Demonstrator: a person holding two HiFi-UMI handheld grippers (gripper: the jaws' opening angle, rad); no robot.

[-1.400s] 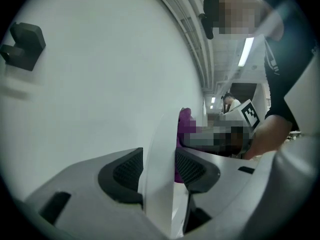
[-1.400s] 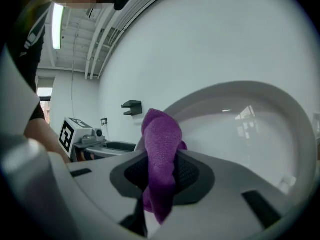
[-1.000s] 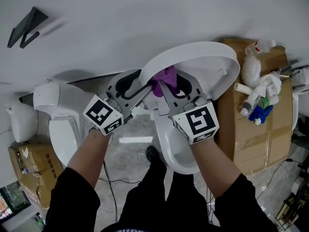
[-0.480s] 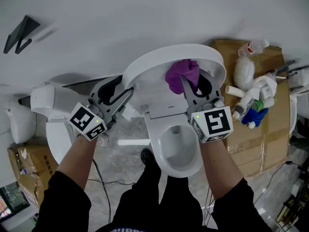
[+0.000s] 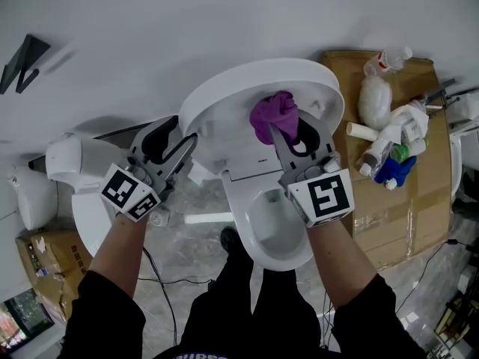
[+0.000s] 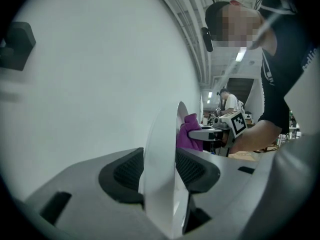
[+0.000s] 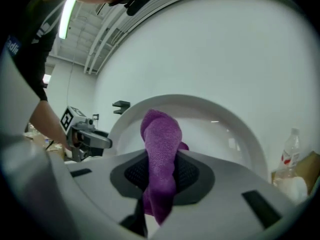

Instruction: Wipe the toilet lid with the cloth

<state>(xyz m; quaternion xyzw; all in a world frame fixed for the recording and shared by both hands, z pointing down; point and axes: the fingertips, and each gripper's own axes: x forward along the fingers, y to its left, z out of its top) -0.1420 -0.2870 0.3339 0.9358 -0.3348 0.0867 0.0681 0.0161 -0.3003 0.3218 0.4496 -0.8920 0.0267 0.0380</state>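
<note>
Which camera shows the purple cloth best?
The right gripper view: the purple cloth fills the middle, pinched in the right tongs. The head view shows it smaller, against the toilet lid. The left gripper view shows only a bit past the lid's edge.

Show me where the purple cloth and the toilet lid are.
purple cloth (image 5: 269, 113), head view, its bunched middle.
toilet lid (image 5: 221, 111), head view, bare white surface left of the cloth.
</note>
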